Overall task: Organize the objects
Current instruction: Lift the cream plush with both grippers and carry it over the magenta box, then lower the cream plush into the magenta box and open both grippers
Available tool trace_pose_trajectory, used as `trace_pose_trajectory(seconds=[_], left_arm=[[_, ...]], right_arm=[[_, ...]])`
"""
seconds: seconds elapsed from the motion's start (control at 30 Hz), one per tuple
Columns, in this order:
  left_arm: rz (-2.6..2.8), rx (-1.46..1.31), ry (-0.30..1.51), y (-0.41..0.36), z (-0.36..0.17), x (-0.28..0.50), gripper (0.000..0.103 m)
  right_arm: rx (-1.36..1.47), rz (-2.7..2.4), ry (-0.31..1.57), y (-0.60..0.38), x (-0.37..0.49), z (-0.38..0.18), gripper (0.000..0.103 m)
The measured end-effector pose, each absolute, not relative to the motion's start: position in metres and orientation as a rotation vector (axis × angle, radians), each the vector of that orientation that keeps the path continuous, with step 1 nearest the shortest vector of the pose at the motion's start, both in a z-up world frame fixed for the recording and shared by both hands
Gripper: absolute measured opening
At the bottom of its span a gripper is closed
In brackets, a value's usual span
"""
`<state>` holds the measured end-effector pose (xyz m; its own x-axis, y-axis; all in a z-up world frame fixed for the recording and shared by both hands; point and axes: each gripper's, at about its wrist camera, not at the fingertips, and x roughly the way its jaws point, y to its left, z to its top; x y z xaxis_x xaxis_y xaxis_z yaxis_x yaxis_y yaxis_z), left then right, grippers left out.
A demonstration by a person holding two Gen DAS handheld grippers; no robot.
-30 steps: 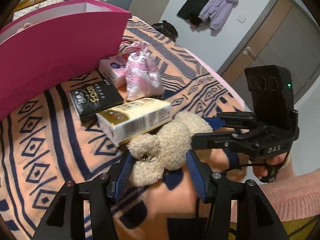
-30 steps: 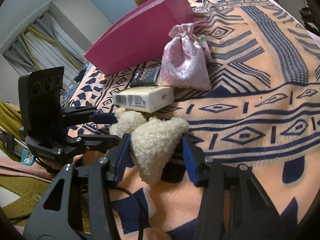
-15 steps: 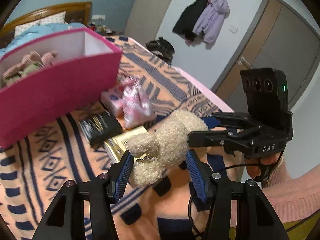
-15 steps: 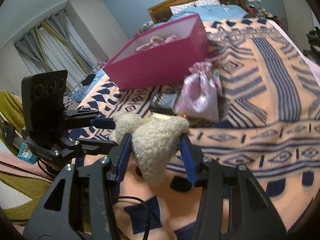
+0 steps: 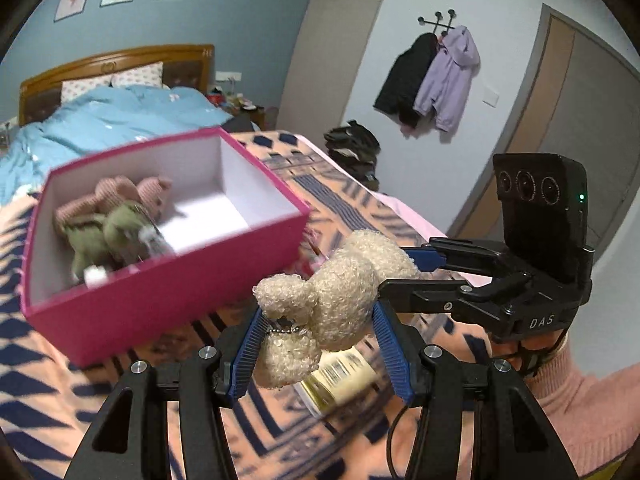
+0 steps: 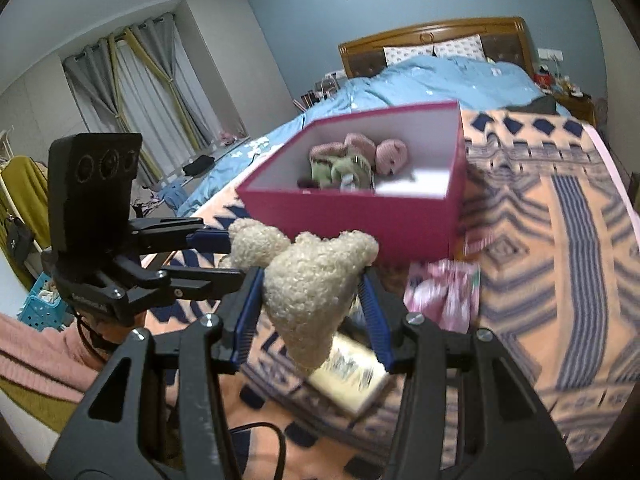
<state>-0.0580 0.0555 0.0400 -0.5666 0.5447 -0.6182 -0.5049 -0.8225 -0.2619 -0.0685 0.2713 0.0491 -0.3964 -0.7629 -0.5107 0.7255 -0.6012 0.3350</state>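
The left tongs (image 5: 316, 344) are closed to a narrow gap on one end of a cream plush toy (image 5: 332, 300), the blue pads pressing its curly fabric from both sides near a small bead chain at its neck. The right tongs (image 6: 308, 312) grip the other end of the same toy (image 6: 316, 280), also partly closed, with the plush bulging up and hanging down between the pads. In the left wrist view the right tongs (image 5: 404, 268) come in from the right and pinch the toy's far end; a hand in a pink sleeve (image 5: 592, 392) holds them. In the right wrist view the left tongs (image 6: 232, 256) come in from the left, closed on the toy's rounded end.

The toy hangs in the air between the two tongs, clear of the bed.

Below it on the patterned blanket (image 6: 560, 272) lies a pale yellow pack (image 6: 352, 376) with a barcode, blurred. Just beyond it, to the right in the right wrist view, sits a pink patterned pouch (image 6: 444, 296).

Further back stands an open pink box (image 5: 160, 292) with white inside walls. At one end of it lie a pink plush (image 5: 120, 196) and a green plush (image 5: 104, 236), touching each other.

Behind the box is a blue duvet (image 6: 432, 80), then a wooden headboard (image 6: 432, 34).
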Motion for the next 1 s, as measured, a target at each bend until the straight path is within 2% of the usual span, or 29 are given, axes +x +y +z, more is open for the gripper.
trace_pose_trajectory(seconds=[0.47,1.0], left_arm=[[2.434,-0.965,-0.155,0.031,0.068,-0.148,0.055],[2.482,-1.156,-0.148,0.03,0.026,-0.239,0.055]], right_arm=[[0.763,-2.086,-0.068,0.242,-0.165,0.081,0.051],[0.969,-2.114,-0.035,0.211,-0.26,0.045,0.049]])
